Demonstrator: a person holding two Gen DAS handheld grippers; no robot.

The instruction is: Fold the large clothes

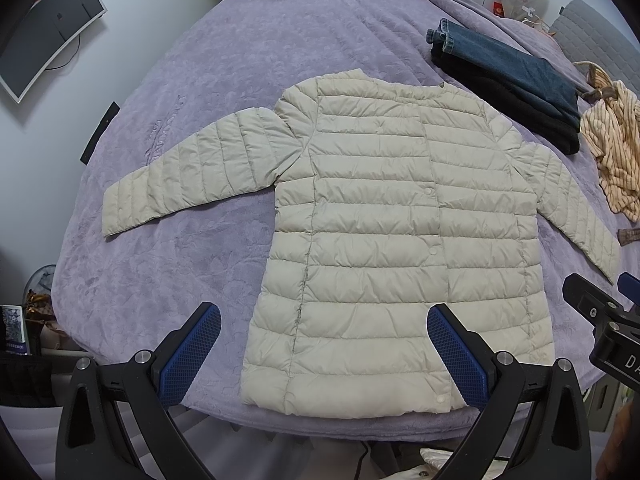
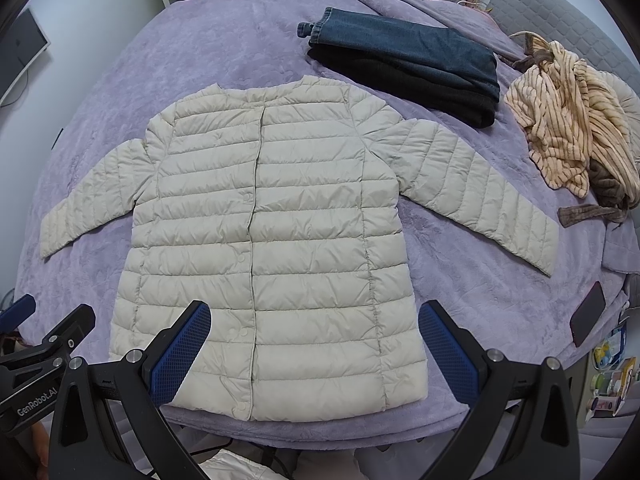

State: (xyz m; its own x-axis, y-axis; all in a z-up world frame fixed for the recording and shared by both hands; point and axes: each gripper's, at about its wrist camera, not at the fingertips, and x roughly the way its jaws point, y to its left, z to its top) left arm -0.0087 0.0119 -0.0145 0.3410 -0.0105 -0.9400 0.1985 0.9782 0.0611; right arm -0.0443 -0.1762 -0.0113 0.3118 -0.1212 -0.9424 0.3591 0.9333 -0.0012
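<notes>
A cream quilted puffer jacket lies flat and face up on the purple bed cover, snapped shut, both sleeves spread out to the sides. It also shows in the right wrist view. My left gripper is open and empty, hovering over the jacket's hem on its left half. My right gripper is open and empty, over the hem on its right half. The right gripper's body shows at the right edge of the left wrist view.
Folded blue jeans on a folded black garment lie beyond the jacket's collar. A crumpled striped beige garment lies at the right. A dark phone lies near the bed's right edge. A monitor hangs on the left wall.
</notes>
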